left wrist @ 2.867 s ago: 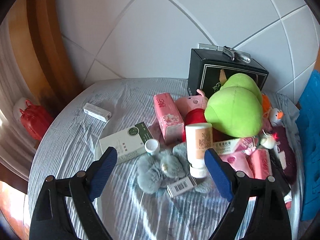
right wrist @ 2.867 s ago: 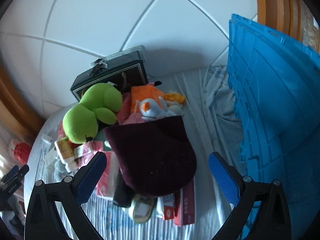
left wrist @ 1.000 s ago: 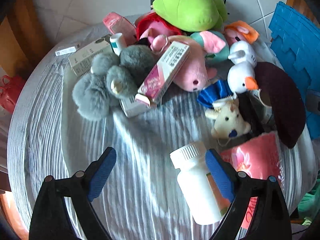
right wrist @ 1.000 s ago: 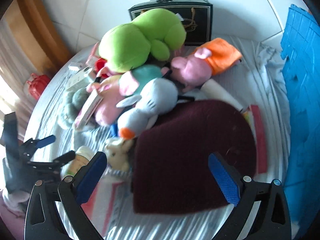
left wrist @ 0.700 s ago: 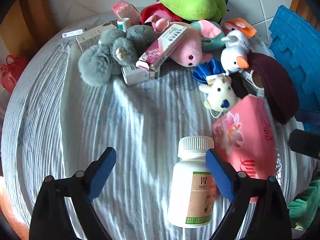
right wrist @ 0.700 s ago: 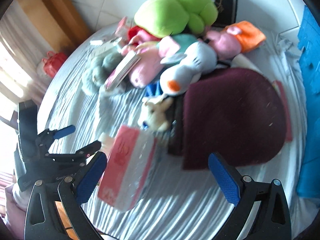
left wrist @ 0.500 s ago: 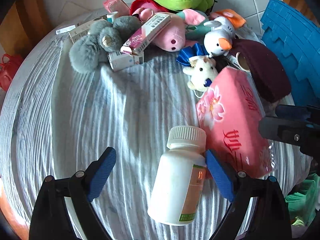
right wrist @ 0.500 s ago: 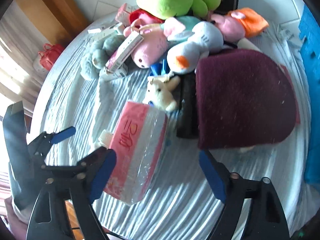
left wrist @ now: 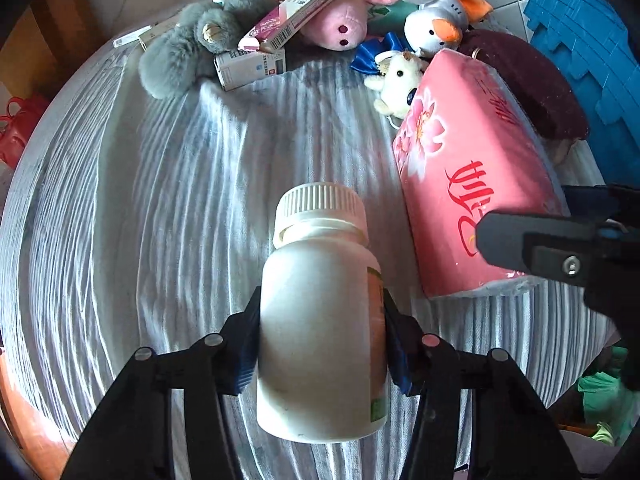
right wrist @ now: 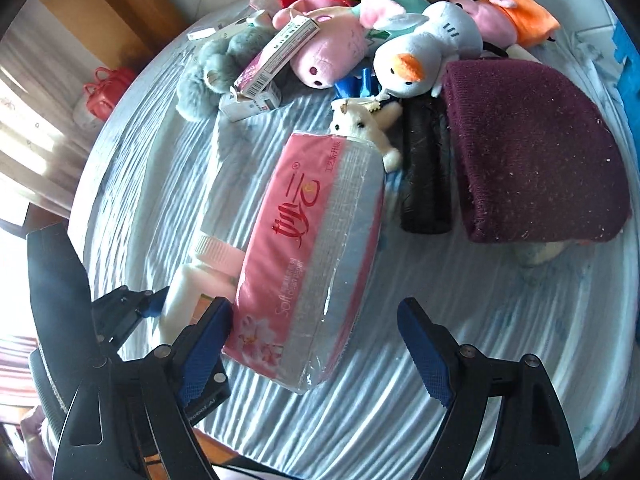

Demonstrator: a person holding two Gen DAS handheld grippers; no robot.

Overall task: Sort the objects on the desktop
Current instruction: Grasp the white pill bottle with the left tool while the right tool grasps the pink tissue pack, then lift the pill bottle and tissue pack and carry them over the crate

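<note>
A white pill bottle (left wrist: 320, 300) with a ribbed cap lies on the striped tablecloth (left wrist: 160, 200). My left gripper (left wrist: 322, 322) is closing on it, and both blue pads press its sides. The same bottle (right wrist: 188, 288) shows in the right wrist view, half hidden behind a pink tissue pack (right wrist: 316, 220). My right gripper (right wrist: 316, 332) straddles the near end of that pack. Its left pad touches the pack and its right pad stands clear of it. In the left wrist view the tissue pack (left wrist: 460, 168) lies right of the bottle, with one of the right gripper's fingers (left wrist: 520, 240) over its near end.
Several plush toys are piled at the back: a white duck (right wrist: 420, 52), a pink pig (right wrist: 332, 56), a grey fluffy toy (left wrist: 188, 52) and a small white rabbit (left wrist: 396, 80). Medicine boxes (left wrist: 288, 16) lean among them. A maroon cloth (right wrist: 528, 148) and a blue crate (left wrist: 580, 60) are at the right.
My left jaws have gone from wide apart to gripping the bottle. My right gripper has narrowed and sunk over the tissue pack. Both views have come closer to the table.
</note>
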